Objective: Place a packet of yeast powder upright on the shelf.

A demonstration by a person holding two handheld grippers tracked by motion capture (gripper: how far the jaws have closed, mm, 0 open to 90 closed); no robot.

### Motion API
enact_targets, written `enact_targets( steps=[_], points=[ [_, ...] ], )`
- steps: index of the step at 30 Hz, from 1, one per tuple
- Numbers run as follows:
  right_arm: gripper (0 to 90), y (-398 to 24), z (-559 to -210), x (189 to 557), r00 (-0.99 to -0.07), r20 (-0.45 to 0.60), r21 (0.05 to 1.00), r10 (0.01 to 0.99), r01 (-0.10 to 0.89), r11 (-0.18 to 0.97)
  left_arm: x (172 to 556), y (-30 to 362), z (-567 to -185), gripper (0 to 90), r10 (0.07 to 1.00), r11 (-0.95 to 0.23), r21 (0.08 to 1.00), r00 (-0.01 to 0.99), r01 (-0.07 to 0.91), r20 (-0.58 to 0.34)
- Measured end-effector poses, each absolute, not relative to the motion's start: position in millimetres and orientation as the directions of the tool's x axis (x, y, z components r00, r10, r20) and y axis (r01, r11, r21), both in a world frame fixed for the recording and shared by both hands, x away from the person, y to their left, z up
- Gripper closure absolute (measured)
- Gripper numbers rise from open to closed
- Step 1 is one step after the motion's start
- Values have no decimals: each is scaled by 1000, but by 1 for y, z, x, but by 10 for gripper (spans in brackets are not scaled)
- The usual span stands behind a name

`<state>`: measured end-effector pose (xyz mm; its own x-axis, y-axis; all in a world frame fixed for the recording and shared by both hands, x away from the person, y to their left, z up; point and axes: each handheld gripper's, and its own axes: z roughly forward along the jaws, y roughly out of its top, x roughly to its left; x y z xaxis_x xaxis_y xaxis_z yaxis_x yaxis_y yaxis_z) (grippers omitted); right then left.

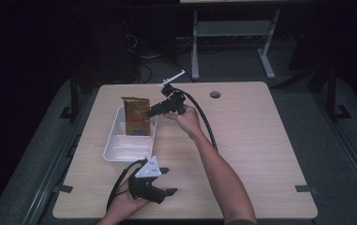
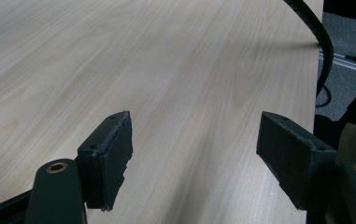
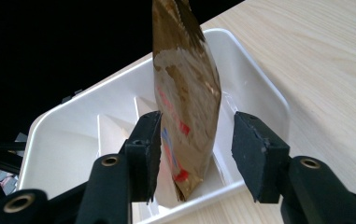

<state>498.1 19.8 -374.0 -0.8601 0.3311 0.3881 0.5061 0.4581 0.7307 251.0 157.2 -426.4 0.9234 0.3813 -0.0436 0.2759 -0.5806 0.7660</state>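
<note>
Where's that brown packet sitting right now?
The brown packet stands upright in the far end of the white tray, left of table centre, between the right tool's open jaws.

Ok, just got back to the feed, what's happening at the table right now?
The right gripper is at the white divided tray, its jaws open on either side of a brown pouch standing upright in the tray's end compartment. It isn't clamped on it. The left gripper waits open over bare table near the person's edge.

Pouch (image 1: 137, 116) upright in tray's (image 1: 115, 153) apparently far compartment
</note>
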Motion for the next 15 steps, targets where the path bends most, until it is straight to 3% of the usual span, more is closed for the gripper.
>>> enact_targets(
  steps=[15],
  points=[
    [460, -30, -366, 481, -850, 391, 747, 354, 517, 417, 250, 154, -426, 247, 380, -584, 764, 924, 276, -44]
  ],
)
